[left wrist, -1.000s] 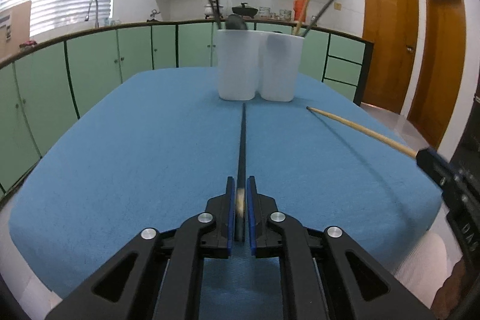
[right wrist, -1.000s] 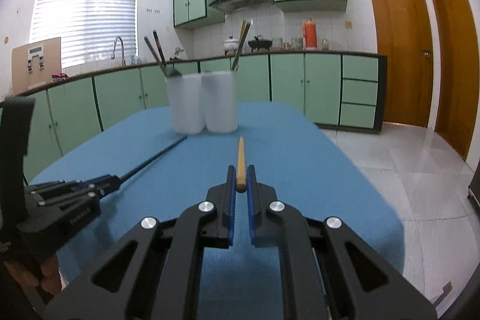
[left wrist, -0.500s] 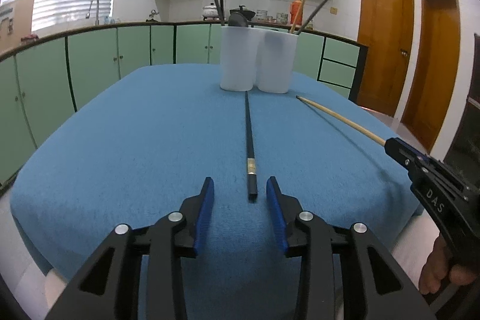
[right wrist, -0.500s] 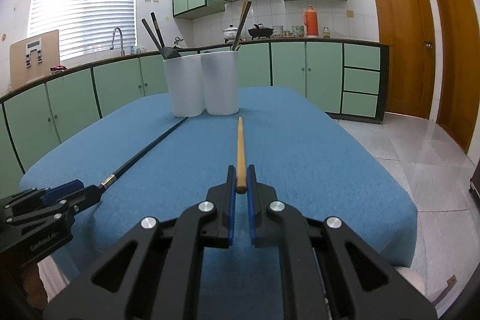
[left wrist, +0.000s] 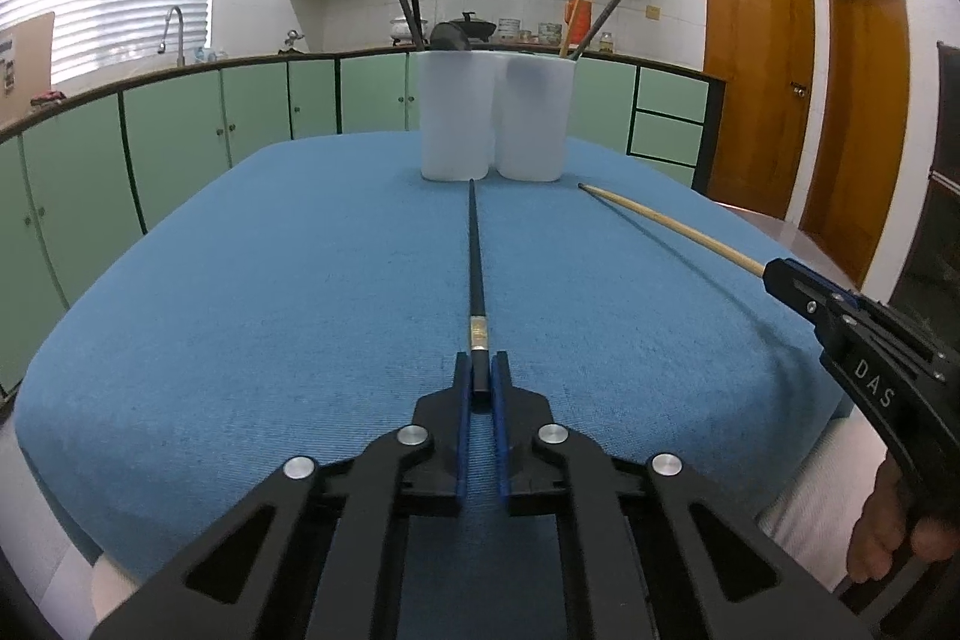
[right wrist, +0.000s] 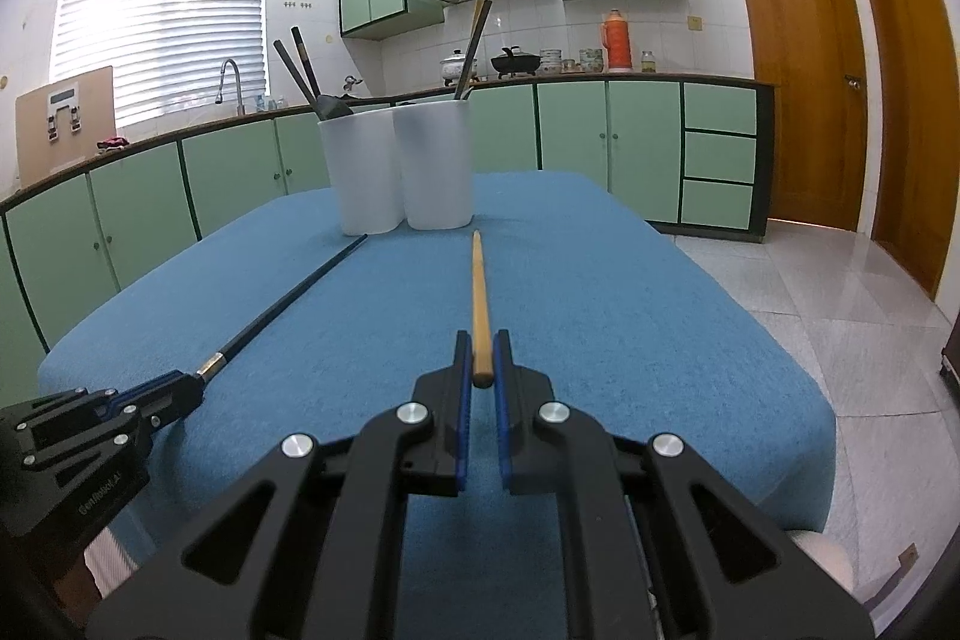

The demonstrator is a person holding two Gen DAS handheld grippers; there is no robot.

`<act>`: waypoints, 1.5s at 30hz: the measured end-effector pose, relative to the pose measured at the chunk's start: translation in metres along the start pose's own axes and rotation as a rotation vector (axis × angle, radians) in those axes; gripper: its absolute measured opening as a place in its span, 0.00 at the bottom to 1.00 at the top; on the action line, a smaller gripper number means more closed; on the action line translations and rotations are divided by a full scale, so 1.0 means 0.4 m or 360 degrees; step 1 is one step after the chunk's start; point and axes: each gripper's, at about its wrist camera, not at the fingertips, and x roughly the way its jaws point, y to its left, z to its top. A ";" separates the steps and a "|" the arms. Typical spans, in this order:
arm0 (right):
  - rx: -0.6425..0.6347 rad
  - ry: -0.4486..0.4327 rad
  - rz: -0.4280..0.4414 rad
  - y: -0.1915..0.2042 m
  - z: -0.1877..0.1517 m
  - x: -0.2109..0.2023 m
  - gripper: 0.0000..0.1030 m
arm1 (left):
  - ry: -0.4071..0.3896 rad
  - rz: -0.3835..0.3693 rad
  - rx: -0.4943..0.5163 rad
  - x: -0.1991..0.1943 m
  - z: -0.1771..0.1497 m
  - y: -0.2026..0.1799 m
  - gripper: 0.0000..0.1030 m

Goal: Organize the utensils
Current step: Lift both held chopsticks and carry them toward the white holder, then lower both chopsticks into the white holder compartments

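The table (left wrist: 240, 280), under a blue cloth, carries two white cups (left wrist: 457, 118) side by side at its far end, toward 12 o'clock, each with utensils standing inside. The left tool (left wrist: 478, 376) is clamped on the near end of the black chopstick (left wrist: 474, 256), whose long axis runs straight toward 12 o'clock, its tip just short of the left cup. The right tool (right wrist: 480, 367) is clamped on the near end of the wooden chopstick (right wrist: 478, 292), which also points to 12 o'clock, tip near the right cup (right wrist: 435, 166). From the right wrist, the black chopstick slants toward 1 o'clock.
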 end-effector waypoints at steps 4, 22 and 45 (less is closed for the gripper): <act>-0.0003 -0.0011 -0.0002 -0.003 0.004 -0.002 0.06 | -0.0001 0.0008 -0.0022 -0.004 0.009 0.001 0.06; -0.0020 -0.0255 0.0076 -0.027 0.152 -0.099 0.06 | -0.0365 0.0019 0.0044 -0.158 0.189 -0.014 0.06; -0.0087 -0.0303 0.0332 0.001 0.433 -0.084 0.06 | -0.0535 -0.0079 0.0048 -0.160 0.440 0.009 0.06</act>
